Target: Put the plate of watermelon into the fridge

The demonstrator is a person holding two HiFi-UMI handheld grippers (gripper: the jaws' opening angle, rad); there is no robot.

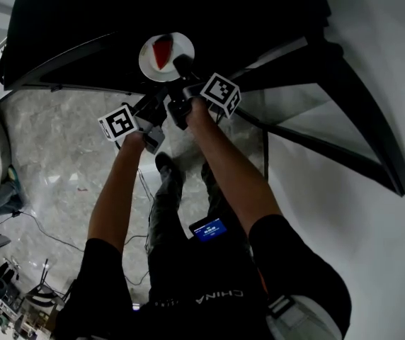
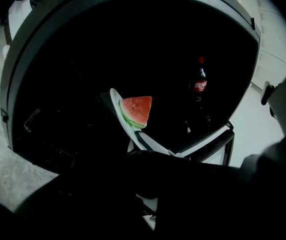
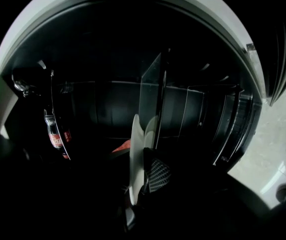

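Head view: both bare forearms reach forward side by side, the right gripper [image 1: 182, 67] at the near rim of a round white plate [image 1: 149, 59] that carries a red watermelon wedge [image 1: 162, 52] inside the dark open fridge [image 1: 75, 27]. The left gripper [image 1: 156, 105] sits nearer, to the left. Left gripper view: its own jaws are lost in darkness, so their state is unclear. This view adds a dark cola bottle [image 2: 198, 84] right of the plate. Right gripper view: the jaws are pinched on the plate's rim.

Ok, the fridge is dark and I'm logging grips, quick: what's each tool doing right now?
Left tool: too dark to tell.
Right tool: closed on the plate.
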